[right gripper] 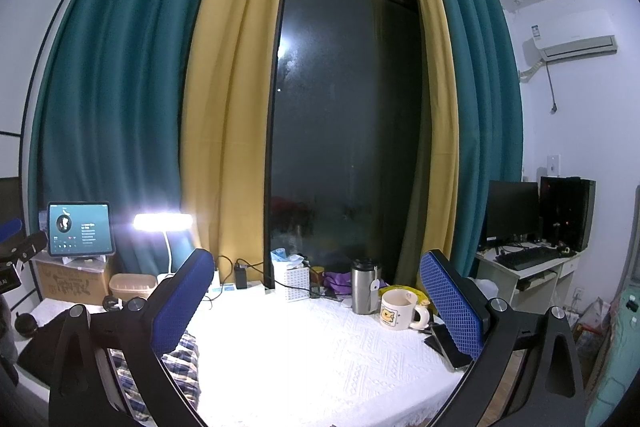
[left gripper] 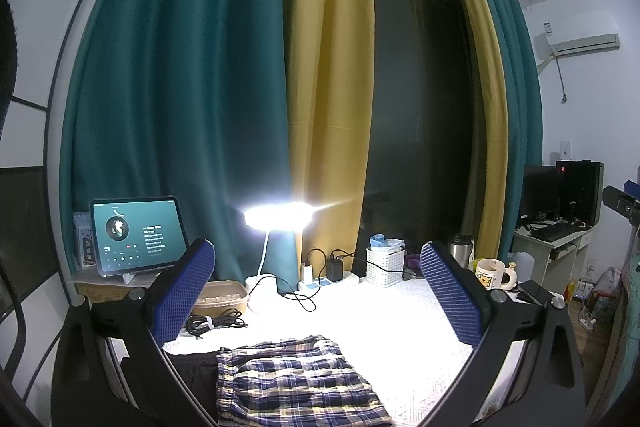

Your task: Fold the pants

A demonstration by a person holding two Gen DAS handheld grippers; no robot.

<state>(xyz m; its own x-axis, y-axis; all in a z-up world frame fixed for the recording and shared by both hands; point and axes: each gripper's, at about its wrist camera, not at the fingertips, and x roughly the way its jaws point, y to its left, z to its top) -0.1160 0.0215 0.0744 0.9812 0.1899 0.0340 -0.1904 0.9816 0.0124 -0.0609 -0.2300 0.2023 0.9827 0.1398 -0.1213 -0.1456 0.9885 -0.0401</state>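
Note:
Plaid blue-and-cream pants (left gripper: 296, 383) lie flat on the white textured tablecloth (left gripper: 380, 315), partly over a black garment (left gripper: 192, 367). My left gripper (left gripper: 316, 291) hovers open above them, its blue pads wide apart with nothing between. In the right wrist view the same pants (right gripper: 176, 367) show at the lower left, behind the left finger. My right gripper (right gripper: 316, 299) is open too, held over the bare cloth to the right of the pants.
A bright desk lamp (left gripper: 280, 215), a tablet (left gripper: 136, 235), a coiled cable (left gripper: 216, 323), a power strip (left gripper: 332, 281), a white basket (left gripper: 386, 265), a steel flask (right gripper: 365, 285), a mug (right gripper: 398, 309) and a phone (right gripper: 448, 343) stand along the table's back and right.

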